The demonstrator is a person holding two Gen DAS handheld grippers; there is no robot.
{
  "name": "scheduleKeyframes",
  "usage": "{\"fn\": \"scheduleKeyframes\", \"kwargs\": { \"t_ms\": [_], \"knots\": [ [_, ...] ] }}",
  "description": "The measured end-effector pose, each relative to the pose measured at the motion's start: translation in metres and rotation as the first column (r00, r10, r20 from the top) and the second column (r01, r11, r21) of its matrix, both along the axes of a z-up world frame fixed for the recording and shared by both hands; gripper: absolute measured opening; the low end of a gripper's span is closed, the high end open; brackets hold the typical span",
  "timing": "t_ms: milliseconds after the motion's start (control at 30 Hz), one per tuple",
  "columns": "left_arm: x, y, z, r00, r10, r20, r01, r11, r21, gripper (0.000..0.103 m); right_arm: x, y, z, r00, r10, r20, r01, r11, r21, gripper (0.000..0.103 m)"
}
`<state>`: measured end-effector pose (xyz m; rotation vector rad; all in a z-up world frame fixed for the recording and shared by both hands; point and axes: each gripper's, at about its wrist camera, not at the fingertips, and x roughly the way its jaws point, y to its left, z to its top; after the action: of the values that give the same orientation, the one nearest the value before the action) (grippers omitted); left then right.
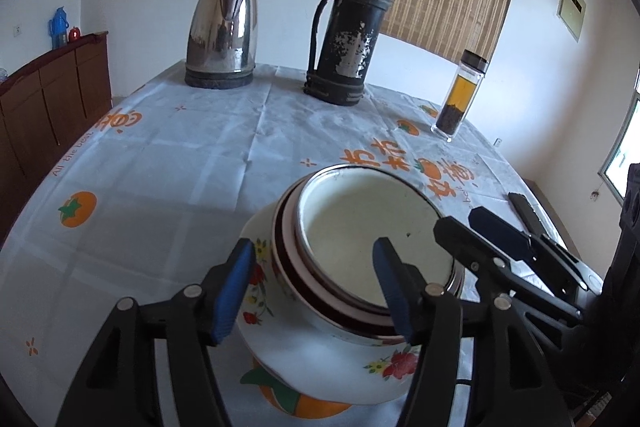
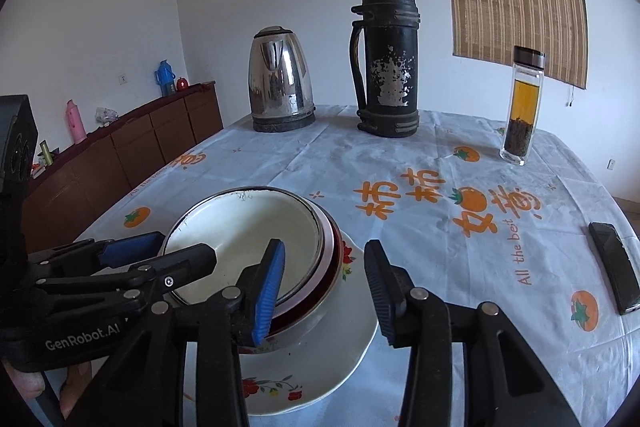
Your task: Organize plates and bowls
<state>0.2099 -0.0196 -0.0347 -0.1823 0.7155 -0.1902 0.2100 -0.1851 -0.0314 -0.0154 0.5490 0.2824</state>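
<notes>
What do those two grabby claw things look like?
The left gripper and right gripper match: black plastic frames with triangular cut-outs, round silver pivot pins, and two flat fingers faced with ribbed blue pads. White lettering, "GenRobot.AI", marks the left one's side in the right wrist view. No cables or sleeves show.

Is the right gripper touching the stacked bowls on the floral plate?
Cannot tell. In the right wrist view the right gripper is open and straddles the rim of the bowls above the floral plate, but no view shows plain contact or a gap.
</notes>
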Motion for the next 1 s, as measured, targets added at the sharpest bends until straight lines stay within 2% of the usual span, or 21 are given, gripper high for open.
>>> {"fn": "scheduleKeyframes", "kwargs": {
  "t_ms": [67,100,200,300,467,600,1000],
  "knots": [
    [-0.005,0.000,0.004,0.999,0.013,0.045,-0.014,1.000,0.023,0.062,-0.006,-0.001,0.003,0.999,-0.003,0.035,0.003,1.000,-0.003,0.047],
    [-0.007,0.000,0.007,0.997,0.020,0.069,-0.023,0.999,0.030,0.063,-0.010,-0.002,0.006,0.998,-0.003,0.060,0.003,1.000,-0.003,0.051],
    [-0.015,0.000,0.015,0.990,0.032,0.138,-0.038,0.999,0.038,0.070,-0.023,-0.004,0.014,0.989,-0.016,0.144,0.016,1.000,-0.001,0.055],
    [-0.019,0.000,0.019,0.984,0.032,0.175,-0.041,0.998,0.045,0.072,-0.033,-0.006,0.019,0.978,-0.021,0.206,0.022,1.000,-0.004,0.058],
    [-0.022,0.000,0.022,0.977,0.032,0.213,-0.042,0.998,0.042,0.074,-0.035,-0.011,0.017,0.976,-0.032,0.213,0.034,0.999,-0.004,0.059],
    [-0.026,-0.001,0.024,0.968,0.046,0.246,-0.064,0.996,0.062,0.089,-0.039,-0.018,0.019,0.968,-0.054,0.244,0.054,0.999,0.006,0.059],
    [-0.028,-0.002,0.025,0.958,0.056,0.282,-0.084,0.993,0.088,0.093,-0.048,-0.027,0.024,0.948,-0.083,0.308,0.076,0.996,0.035,0.061]
  ]
}}
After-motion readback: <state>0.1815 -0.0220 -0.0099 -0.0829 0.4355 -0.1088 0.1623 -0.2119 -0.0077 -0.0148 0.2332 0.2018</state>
